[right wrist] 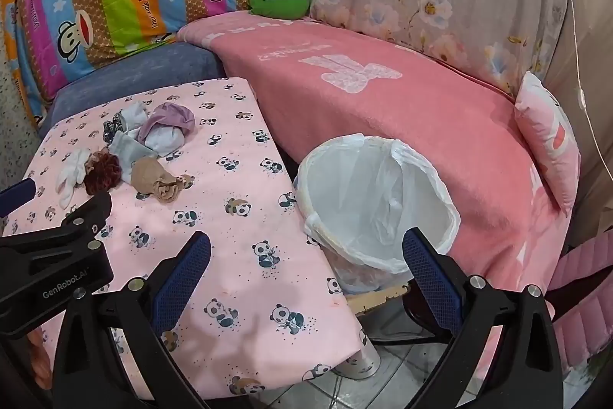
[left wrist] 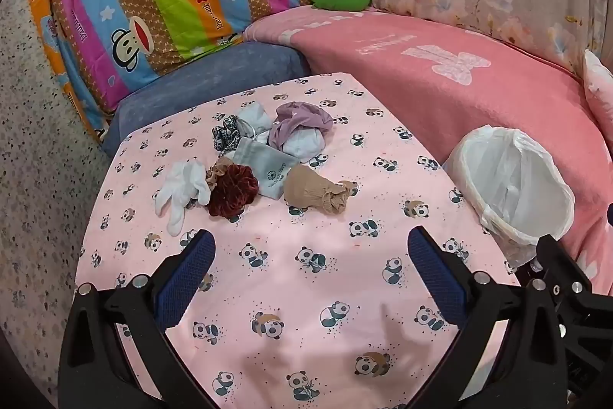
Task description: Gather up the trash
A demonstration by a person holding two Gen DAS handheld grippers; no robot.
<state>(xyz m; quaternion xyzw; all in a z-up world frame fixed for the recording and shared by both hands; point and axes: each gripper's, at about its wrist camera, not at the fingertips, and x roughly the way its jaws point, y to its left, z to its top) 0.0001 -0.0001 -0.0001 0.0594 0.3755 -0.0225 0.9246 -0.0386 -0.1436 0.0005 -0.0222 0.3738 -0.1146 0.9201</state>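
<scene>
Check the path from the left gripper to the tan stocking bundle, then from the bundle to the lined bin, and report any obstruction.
Nothing visible blocks either leg. The left gripper is open over bare panda cloth, with the tan stocking bundle straight ahead at the pile's near edge. From there to the lined bin, only flat cloth intervenes, and the bin mouth is open.
</scene>
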